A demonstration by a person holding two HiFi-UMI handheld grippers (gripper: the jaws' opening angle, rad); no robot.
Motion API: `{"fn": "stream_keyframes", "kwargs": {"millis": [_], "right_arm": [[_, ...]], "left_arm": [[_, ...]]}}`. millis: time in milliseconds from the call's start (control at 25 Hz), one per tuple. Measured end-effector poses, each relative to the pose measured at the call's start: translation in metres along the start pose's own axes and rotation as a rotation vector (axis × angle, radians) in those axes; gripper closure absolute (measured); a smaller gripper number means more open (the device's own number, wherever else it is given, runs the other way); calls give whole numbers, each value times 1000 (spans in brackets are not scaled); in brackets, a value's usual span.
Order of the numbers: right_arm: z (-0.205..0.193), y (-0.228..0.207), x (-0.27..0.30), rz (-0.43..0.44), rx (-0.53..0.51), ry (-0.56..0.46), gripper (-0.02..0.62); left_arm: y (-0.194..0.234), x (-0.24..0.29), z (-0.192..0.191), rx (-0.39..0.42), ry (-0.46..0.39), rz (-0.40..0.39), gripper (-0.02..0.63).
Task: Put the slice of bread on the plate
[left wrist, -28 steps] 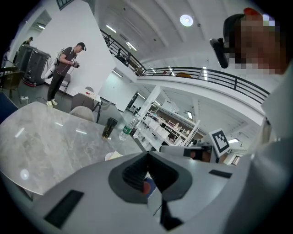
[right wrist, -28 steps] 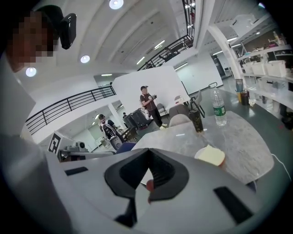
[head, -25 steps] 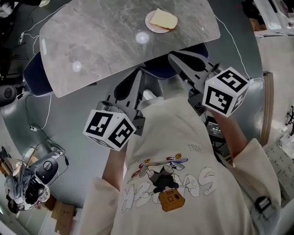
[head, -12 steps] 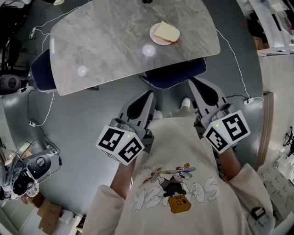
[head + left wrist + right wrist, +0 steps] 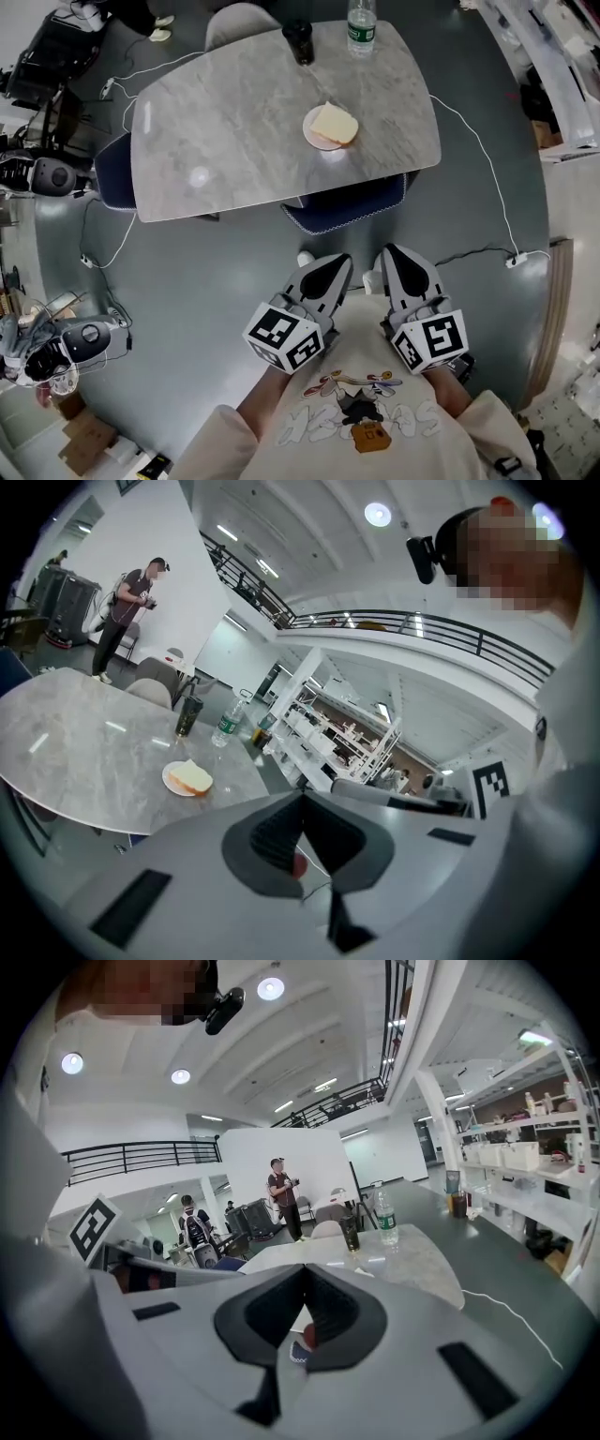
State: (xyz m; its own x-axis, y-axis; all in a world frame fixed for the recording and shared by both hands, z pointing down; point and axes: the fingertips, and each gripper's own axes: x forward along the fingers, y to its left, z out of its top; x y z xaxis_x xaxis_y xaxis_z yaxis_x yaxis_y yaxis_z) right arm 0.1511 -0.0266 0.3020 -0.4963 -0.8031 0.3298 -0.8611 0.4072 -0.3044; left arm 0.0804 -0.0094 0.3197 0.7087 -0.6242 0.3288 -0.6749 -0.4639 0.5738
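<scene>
On the grey veined stone table [image 5: 234, 141], well ahead of both grippers, the pale, soft-looking square slice of bread [image 5: 336, 123] lies on a small round white plate [image 5: 312, 141]. I hold my left gripper [image 5: 339, 265] and right gripper [image 5: 394, 255] low by my chest, both clenched on nothing, their smooth grey jaws pressed together.

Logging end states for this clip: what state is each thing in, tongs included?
plate: resting on the table, occupied
slice of bread: lying flat on the plate
water bottle: upright on the table
dark cup: upright on the table
left tongs: shut, empty, away from the table
right tongs: shut, empty, away from the table
</scene>
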Motion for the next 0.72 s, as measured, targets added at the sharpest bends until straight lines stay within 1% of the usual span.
{"fn": "stream_keyframes", "kwargs": {"millis": [120, 200, 360, 720], "right_arm": [[-6, 4, -7, 2, -53, 7, 589], [-7, 1, -13, 14, -72, 8, 589], [-7, -16, -19, 25, -46, 14, 589], [-7, 7, -11, 90, -50, 19, 591]], "left_arm": [[5, -4, -1, 7, -8, 51, 606], [-1, -1, -7, 15, 1, 63, 606], [-15, 12, -13, 31, 6, 62, 606], [-6, -7, -8, 44, -14, 105, 606]]}}
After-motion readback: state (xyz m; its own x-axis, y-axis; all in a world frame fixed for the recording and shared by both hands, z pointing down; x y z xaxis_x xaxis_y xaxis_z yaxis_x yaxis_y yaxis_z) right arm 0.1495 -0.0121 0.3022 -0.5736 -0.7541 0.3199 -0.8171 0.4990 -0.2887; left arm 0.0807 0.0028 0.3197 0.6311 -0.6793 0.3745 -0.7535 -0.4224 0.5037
